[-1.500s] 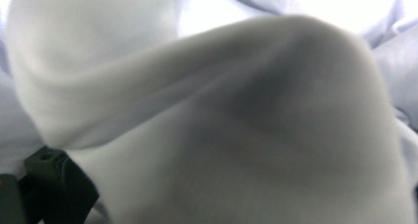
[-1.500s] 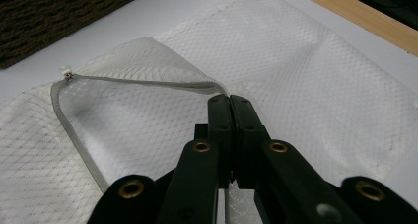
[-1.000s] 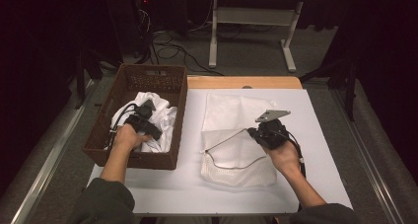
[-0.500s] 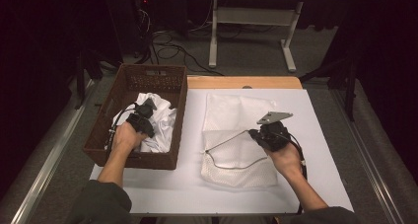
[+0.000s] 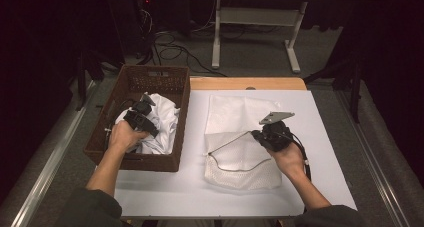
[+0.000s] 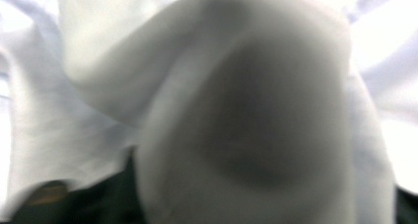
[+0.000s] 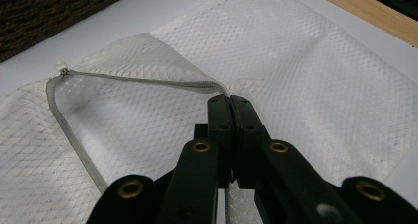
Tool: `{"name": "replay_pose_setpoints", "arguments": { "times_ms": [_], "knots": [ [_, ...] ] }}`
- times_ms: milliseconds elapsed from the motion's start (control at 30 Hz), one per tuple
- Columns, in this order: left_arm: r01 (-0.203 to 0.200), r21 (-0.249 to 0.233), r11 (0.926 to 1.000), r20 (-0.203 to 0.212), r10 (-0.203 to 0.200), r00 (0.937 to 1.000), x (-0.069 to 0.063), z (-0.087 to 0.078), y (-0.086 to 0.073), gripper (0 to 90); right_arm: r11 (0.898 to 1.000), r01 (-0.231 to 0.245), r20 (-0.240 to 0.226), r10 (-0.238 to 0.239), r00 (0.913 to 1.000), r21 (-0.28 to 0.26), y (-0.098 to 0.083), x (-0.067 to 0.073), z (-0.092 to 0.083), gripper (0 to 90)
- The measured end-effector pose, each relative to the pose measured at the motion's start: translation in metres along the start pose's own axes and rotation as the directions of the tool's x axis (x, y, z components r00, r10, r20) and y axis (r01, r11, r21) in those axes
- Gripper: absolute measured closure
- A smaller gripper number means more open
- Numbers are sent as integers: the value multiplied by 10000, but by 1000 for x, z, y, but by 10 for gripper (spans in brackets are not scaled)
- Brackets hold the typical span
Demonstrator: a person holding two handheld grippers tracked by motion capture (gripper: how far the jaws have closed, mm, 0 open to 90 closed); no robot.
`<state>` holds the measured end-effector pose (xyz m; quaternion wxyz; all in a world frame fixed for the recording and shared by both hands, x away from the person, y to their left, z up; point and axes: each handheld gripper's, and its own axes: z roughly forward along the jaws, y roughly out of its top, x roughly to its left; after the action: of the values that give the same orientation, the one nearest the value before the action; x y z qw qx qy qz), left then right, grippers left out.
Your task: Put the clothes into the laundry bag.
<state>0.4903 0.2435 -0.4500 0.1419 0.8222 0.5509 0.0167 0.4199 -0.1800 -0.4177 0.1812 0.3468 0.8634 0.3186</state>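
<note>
Right gripper (image 7: 230, 103) has its jaws pinched flat together on the zipper edge of the white mesh laundry bag (image 5: 240, 152), holding that edge up so the mouth gapes; the zipper pull (image 7: 61, 67) sits at the far end of the opening. The bag lies mid-table on the white table cover (image 5: 320, 137), nearer the front edge. Left gripper (image 5: 142, 118) is down in the brown wicker basket (image 5: 150, 82) at the table's left edge, in among the white clothes (image 5: 162, 119); its jaws have just been reopening, with cloth bunched right up against its camera, and I can't tell if it's actually gripping. No readable writing anywhere. Bare wood strip (image 5: 245, 83) along the back edge, dark room behind, cables (image 5: 170, 49) on the floor, a white stand (image 5: 250, 22).
</note>
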Motion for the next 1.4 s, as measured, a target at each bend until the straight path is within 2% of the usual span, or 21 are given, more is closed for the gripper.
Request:
{"name": "replay_pose_setpoints", "arguments": {
  "times_ms": [33, 67, 100, 133, 167, 200, 233, 267, 433, 567, 633, 733, 833, 967, 1033, 1067, 1100, 1133, 1167, 1200, 1400],
  "knots": [
    [349, -24, 9994, -219, -350, 9991, 3, -2, 1, 391, 10000, -6, 5, 6, 10000, 15, 0, -1, 0, 894],
    [349, -24, 9994, -219, -350, 9991, 3, -2, 1, 318, 10000, -6, 5, 6, 10000, 15, 0, -1, 0, 894],
    [495, 68, 9988, -388, -492, 9980, 5, -2, 1, 318, 10000, 8, -13, -8, 10000, -13, 0, -2, 0, 894],
    [831, 342, 9960, -569, -811, 9951, 12, 4, 1, 156, 9999, -122, -24, 122, 9999, 5, -1, -3, -1, 893],
    [831, 342, 9960, -569, -811, 9951, 12, 4, 1, 111, 9999, -158, -40, 159, 9999, 15, -2, -4, -1, 893],
    [989, 382, 9944, -972, -948, 9907, 14, 7, 2, 111, 9999, -158, -40, 159, 9999, 15, -2, -4, -1, 893],
    [1133, 458, 9925, -1486, -1054, 9833, 16, 11, 2, 35, 9999, -139, -38, 139, 9999, 13, -3, -4, 0, 893],
    [1201, 446, 9918, -1840, -1100, 9767, 19, 16, 4, 0, 9999, -138, -63, 138, 9999, 13, -4, -5, 0, 893],
    [1314, 548, 9898, -1912, -1187, 9743, 24, 26, 7, 0, 9996, -228, -23, 229, 9997, 144, -7, -9, 1, 893],
    [1645, 682, 9840, -1593, -1520, 9755, 30, 33, 7, 0, 9991, -400, -10, 401, 9992, 168, -8, -8, 0, 892],
    [1762, 902, 9802, -1397, -1627, 9767, 31, 35, 6, 0, 9996, -283, 17, 283, 9996, 88, -8, -8, -1, 892],
    [1701, 1276, 9771, -1203, -1550, 9806, 28, 40, 5, 12, 9996, -290, 34, 290, 9996, 47, -8, -4, -2, 892],
    [1690, 1291, 9771, -1121, -1550, 9815, 28, 40, 5, 22, 9997, -235, 58, 234, 9997, 74, -8, -3, -4, 893],
    [1654, 1287, 9778, -1028, -1527, 9829, 28, 39, 5, 88, 9995, -313, 162, 312, 9994, 52, -7, -5, -9, 893],
    [1468, 1260, 9811, -980, -1350, 9860, 24, 37, 5, 128, 9997, -230, 197, 229, 9995, 51, -6, -6, -11, 893],
    [1307, 1232, 9837, -906, -1200, 9886, 21, 35, 5, 254, 9996, -276, 201, 275, 9994, 80, -6, -6, -11, 893],
    [1143, 1184, 9864, -798, -1053, 9912, 18, 33, 4, 326, 9997, -236, 182, 235, 9996, 38, -6, -5, -9, 893],
    [986, 1147, 9885, -725, -907, 9932, 15, 32, 4, 326, 9997, -236, 182, 235, 9996, 38, -6, -5, -9, 893],
    [818, 1086, 9907, -596, -757, 9954, 13, 30, 3, 487, 9997, -245, 160, 243, 9996, 90, -5, -4, -8, 893],
    [644, 1102, 9918, -537, -587, 9968, 11, 29, 3, 487, 9998, -183, 133, 182, 9997, 93, -5, -3, -7, 893],
    [189, 1085, 9939, -261, -162, 9995, 7, 24, 3, 726, 10000, -14, 72, 13, 10000, 71, -3, 3, -8, 893]
  ]
}}
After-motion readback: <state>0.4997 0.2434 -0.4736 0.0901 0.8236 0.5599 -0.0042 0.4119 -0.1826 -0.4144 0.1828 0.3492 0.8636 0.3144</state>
